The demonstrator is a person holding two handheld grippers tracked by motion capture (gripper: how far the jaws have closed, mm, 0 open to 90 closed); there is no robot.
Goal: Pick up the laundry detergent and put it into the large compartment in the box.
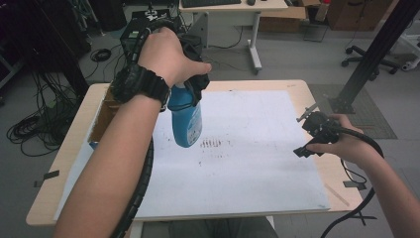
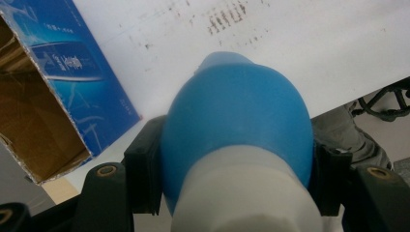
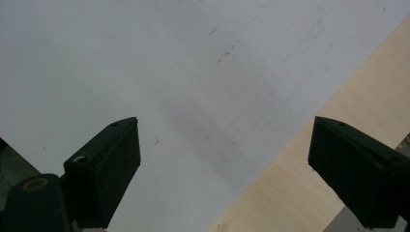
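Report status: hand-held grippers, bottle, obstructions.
Left hand-held gripper shut on blue bottle, held above white board. Right hand-held gripper open. Open box beside bottle.

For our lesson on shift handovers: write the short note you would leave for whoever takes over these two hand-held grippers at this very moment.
Left gripper: shut on the blue bottle, holding it in the air above the white board; the jaws clamp it near its white neck.
Right gripper: open, holding nothing, over the board's right edge.
Things: an open blue carton sits at the table's left edge. Dark smudges mark the board just right of the bottle.
Done: bottle is picked up.
Left: judging by the marks, probably bring the bottle to them and clean the board; no cloth is visible. The right gripper is free to help.
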